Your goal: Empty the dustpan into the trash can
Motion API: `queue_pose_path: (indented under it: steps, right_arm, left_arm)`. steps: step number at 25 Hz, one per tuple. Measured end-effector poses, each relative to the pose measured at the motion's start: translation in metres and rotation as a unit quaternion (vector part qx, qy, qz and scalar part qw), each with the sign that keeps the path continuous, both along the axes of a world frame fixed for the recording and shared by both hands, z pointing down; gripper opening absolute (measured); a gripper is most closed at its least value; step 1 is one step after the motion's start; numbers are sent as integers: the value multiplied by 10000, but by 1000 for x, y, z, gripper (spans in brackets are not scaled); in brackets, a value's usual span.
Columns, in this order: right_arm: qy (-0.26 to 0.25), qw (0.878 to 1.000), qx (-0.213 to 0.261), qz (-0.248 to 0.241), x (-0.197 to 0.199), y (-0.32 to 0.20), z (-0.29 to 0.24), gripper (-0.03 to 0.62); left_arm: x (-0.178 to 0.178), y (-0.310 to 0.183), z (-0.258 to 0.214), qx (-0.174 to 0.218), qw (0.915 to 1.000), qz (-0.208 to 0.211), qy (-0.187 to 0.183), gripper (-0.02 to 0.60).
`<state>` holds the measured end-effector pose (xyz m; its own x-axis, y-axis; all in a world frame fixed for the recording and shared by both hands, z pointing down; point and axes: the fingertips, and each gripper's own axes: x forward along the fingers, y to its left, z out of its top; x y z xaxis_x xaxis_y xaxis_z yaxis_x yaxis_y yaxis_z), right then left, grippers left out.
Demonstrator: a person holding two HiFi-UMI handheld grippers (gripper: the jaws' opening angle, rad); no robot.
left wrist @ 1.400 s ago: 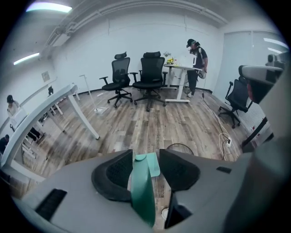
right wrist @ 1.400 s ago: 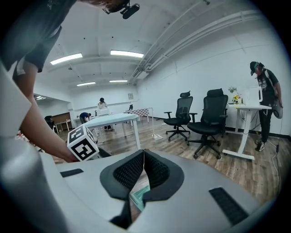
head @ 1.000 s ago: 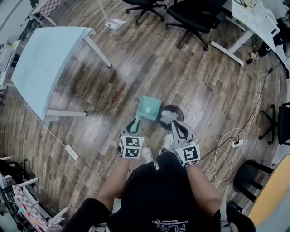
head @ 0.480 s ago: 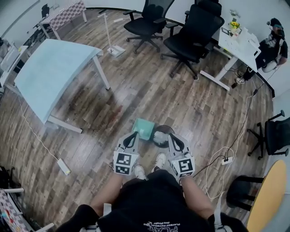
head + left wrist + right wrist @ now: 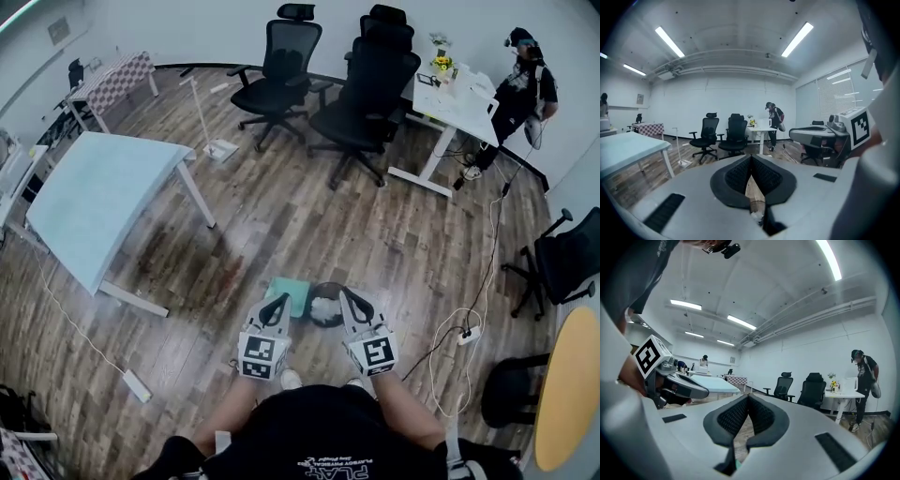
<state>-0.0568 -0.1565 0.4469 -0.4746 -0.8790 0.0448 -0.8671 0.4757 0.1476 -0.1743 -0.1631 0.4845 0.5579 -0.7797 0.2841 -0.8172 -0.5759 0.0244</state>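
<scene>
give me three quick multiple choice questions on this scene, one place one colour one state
1. In the head view, the dustpan lies: A) left of the trash can B) inside it C) held in the air
2. The dustpan is: A) red B) teal C) yellow
3. The left gripper is: A) wide open B) shut on the dustpan C) shut, empty
Answers: 1 A, it sits on the floor beside the can's left; 2 B, its tray is teal; 3 C, its pads meet with nothing between.
</scene>
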Motion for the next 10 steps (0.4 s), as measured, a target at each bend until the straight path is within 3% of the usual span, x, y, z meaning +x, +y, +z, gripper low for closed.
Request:
queue_pose_path:
  steps: [10]
  right_arm:
    - [103,9996,263,-51,66,19,-38,23]
  left_arm:
    - [68,11,-31,143,9997,-197,98,23]
